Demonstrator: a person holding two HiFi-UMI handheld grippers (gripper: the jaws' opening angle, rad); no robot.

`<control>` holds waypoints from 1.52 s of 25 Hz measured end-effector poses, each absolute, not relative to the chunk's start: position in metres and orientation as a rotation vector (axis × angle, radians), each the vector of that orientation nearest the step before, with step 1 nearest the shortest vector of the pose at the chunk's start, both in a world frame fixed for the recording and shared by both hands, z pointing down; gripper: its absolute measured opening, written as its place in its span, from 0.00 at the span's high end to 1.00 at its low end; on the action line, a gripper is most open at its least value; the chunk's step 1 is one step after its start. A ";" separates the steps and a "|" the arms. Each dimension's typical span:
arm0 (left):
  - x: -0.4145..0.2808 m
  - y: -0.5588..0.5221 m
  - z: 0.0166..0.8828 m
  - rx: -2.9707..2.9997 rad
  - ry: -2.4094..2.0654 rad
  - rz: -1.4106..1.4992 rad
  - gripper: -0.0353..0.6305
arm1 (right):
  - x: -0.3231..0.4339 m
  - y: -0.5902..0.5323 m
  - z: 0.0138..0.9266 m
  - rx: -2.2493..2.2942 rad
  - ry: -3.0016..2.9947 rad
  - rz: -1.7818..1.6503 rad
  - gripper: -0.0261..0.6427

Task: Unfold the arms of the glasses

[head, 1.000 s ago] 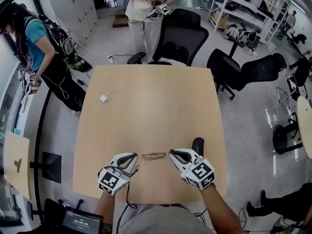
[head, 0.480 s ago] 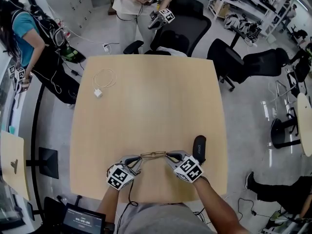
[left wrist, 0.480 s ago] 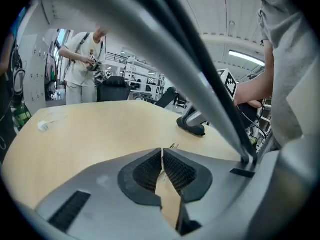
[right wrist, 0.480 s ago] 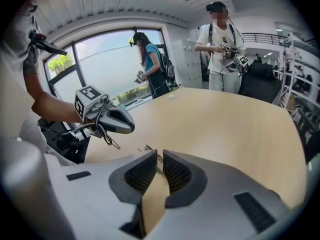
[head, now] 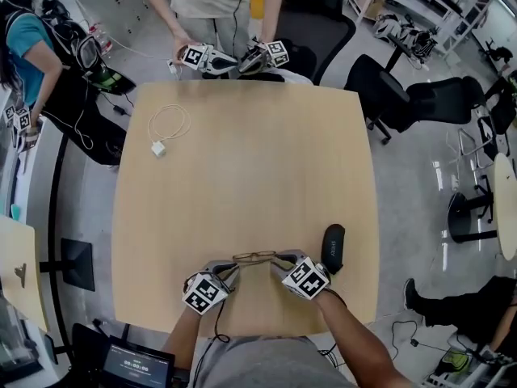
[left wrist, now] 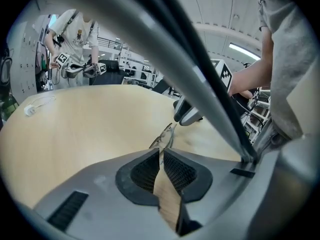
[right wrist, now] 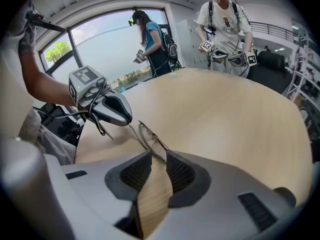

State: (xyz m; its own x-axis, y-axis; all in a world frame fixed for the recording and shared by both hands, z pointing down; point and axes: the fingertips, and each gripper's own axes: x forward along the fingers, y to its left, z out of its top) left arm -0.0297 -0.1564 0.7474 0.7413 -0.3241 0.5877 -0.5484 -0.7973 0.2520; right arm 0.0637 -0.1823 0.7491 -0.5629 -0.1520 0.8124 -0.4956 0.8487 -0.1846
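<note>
The thin-rimmed glasses (head: 254, 257) lie folded on the wooden table (head: 242, 168) near its front edge. My left gripper (head: 229, 270) is at their left end and my right gripper (head: 279, 263) at their right end. In the left gripper view the pads nearly meet on the wire end of the glasses (left wrist: 165, 134). In the right gripper view the other end of the glasses (right wrist: 148, 135) runs in between the pads and fills the narrow gap. Each gripper shows in the other's view: right gripper (left wrist: 189, 115), left gripper (right wrist: 107, 109).
A black glasses case (head: 332, 247) lies just right of my right gripper. A white cable with a plug (head: 166, 128) sits at the far left corner. A person (head: 218, 6) holds two grippers at the far edge. Another person (head: 32, 47) stands left; office chairs (head: 388, 87) stand beyond.
Both grippers came in from either side onto the ends of the glasses and shut on them. The person across the table stepped up to the far edge.
</note>
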 end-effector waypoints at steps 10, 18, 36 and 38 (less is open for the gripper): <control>-0.024 -0.153 0.761 2.523 -0.616 0.749 0.93 | 0.064 -0.180 0.766 0.416 -2.076 0.466 0.89; -0.018 -0.148 0.759 2.485 -0.595 0.714 0.93 | 0.064 -0.181 0.766 0.410 -2.060 0.474 0.91; 0.002 -0.124 0.760 2.419 -0.578 0.639 0.93 | 0.055 -0.152 0.762 0.372 -2.055 0.479 0.92; 0.005 -0.121 0.759 2.406 -0.579 0.619 0.93 | 0.053 -0.147 0.762 0.367 -2.054 0.482 0.92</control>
State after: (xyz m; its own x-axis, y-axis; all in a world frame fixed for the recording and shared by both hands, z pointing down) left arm 0.0049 -0.1212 0.7591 0.7980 -0.2568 0.5452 -0.5270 -0.7362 0.4246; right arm 0.0529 -0.1474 0.7623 -0.4951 -0.0637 0.8665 -0.4427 0.8766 -0.1885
